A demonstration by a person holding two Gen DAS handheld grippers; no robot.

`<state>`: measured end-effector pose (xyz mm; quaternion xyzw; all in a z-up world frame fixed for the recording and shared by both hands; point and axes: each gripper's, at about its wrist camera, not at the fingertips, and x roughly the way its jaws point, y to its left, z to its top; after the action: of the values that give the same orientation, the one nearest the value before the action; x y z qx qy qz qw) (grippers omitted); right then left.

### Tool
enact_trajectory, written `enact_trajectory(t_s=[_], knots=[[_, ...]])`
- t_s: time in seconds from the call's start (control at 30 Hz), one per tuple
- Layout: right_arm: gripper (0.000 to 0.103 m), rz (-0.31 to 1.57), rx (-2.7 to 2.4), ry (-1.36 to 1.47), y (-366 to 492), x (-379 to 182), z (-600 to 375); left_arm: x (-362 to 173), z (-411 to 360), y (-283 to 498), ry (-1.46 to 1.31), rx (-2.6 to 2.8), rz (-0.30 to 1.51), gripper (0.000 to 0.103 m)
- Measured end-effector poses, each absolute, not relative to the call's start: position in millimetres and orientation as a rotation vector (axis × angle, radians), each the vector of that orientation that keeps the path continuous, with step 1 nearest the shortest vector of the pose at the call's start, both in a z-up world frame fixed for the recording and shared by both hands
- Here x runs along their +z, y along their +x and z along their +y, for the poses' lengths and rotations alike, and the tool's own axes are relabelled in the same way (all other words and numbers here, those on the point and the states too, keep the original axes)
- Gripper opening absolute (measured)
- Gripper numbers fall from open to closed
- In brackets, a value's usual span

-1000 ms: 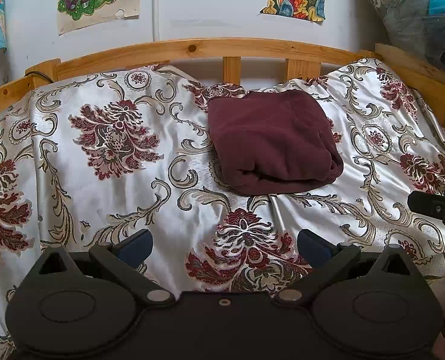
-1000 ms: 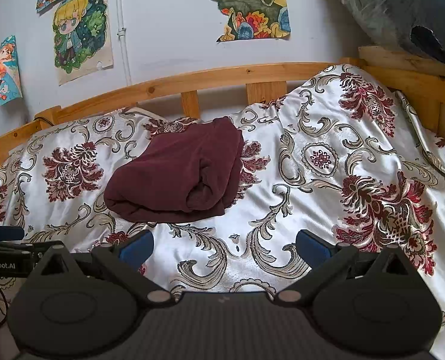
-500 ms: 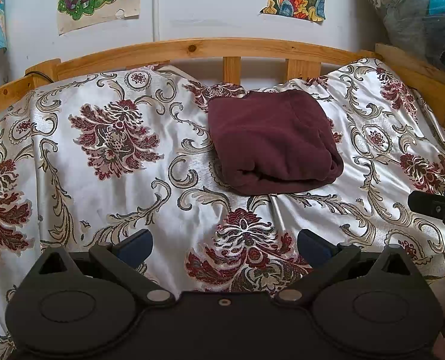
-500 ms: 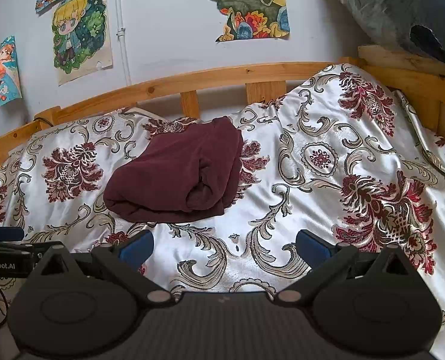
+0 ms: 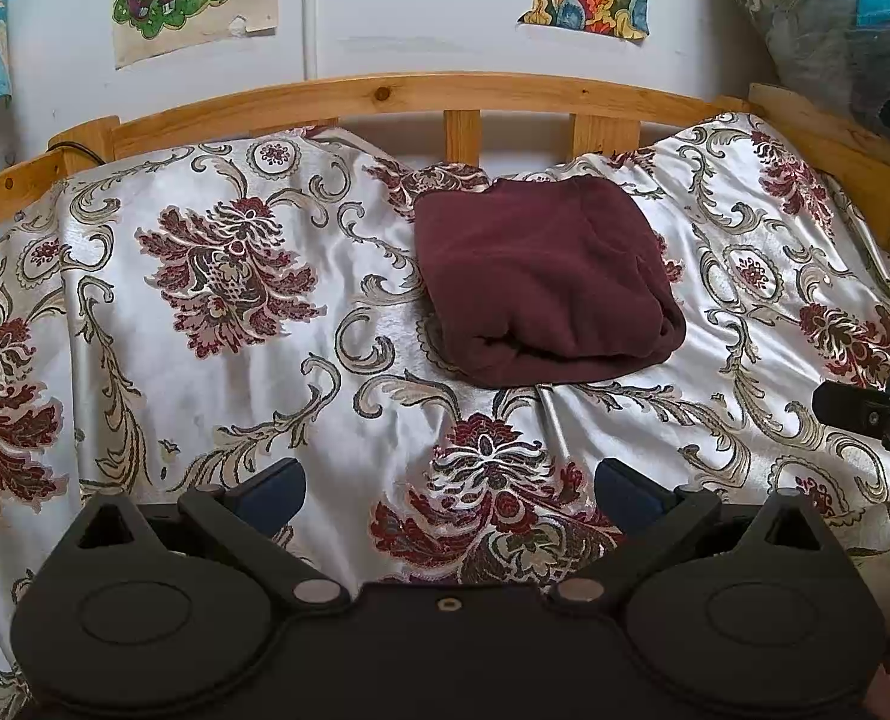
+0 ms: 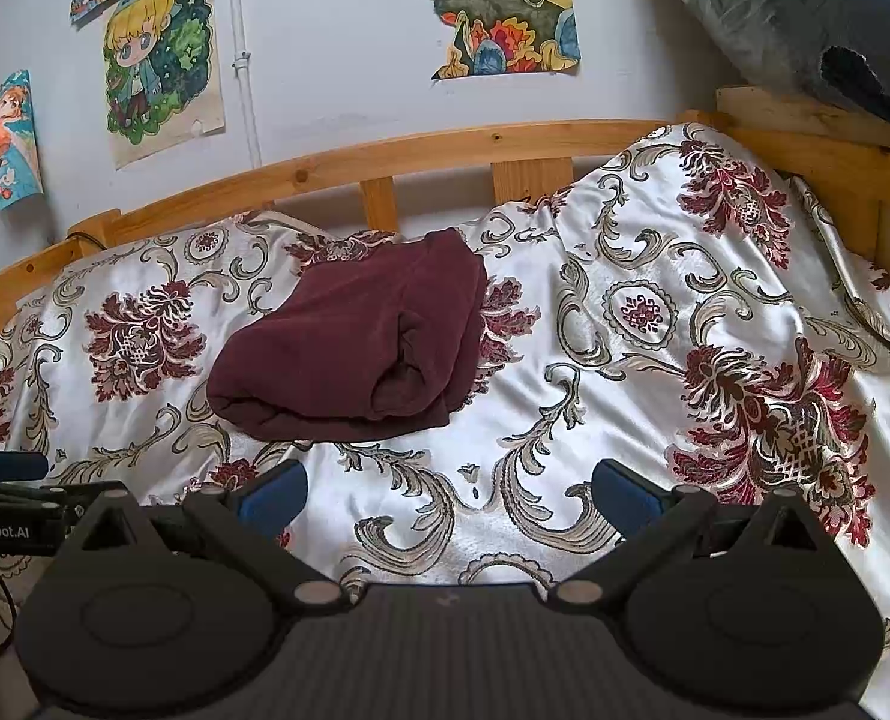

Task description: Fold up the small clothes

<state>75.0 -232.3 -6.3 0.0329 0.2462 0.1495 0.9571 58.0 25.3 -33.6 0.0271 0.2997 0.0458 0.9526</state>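
Note:
A dark maroon garment lies folded into a thick rectangle on the floral satin bedspread, toward the headboard. The right wrist view has the same garment left of centre. My left gripper hovers open over the bedspread, well short of the garment, nothing between its blue pads. My right gripper is open too, empty, to the right and nearer than the garment. Each gripper's tip shows at the edge of the other's view.
A wooden headboard rail runs behind the bedspread, with a wooden side rail at the right. Posters hang on the white wall. A bundled quilt sits at the upper right. The bedspread bulges near the right rail.

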Motion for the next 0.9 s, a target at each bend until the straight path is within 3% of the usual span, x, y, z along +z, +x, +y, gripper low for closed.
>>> enact_trajectory(t_s=[0.9], knots=[[0.103, 0.545, 0.299, 0.068, 79.0, -9.9, -229.7, -37.8, 25.8, 61.5, 0.067, 0.119, 0.674, 0.102]])
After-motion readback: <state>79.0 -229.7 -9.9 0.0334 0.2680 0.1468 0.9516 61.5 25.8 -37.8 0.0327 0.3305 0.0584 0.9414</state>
